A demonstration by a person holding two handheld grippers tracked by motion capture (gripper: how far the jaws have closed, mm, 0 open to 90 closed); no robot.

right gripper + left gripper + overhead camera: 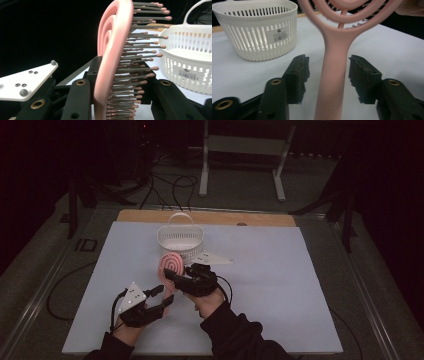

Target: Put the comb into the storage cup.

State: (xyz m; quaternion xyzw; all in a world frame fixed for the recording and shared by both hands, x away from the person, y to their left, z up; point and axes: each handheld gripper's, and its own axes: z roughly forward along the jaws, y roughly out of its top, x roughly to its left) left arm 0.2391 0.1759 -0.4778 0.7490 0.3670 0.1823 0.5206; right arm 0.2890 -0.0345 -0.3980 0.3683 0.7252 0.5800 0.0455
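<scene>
Pink plastic hairbrush (170, 266) with an oval, concentric-ring head and grey pink-tipped bristles, held above the pale blue-grey table mat (280, 285). In the high view its long axis runs from the handle end at about 6 o'clock to the head at about 12 o'clock, the head toward the white slotted plastic basket (180, 240) with a hoop handle, which stands just beyond it. In the right gripper view the brush stands nearly upright and is seen edge-on, with the bristles pointing to 3 o'clock, toward the basket.

The right gripper (176, 280) pinches the lower part of the head, one pad against the smooth back and the other in among the bristles. The left gripper (162, 301) has its jaws spread to either side of the handle: in the left gripper view the handle (333, 82) rises between the two black pads (298, 77) with a clear gap on each side.

The top of the head is cut off at the upper edge of the left gripper view, and the bottom of the handle at its lower edge. The label on the basket (277, 35) is too small to read. The room beyond the table is dark; a pale frame and cables on the floor at 12 o'clock are only faintly made out. In the high view the black grippers cover the middle of the brush.
</scene>
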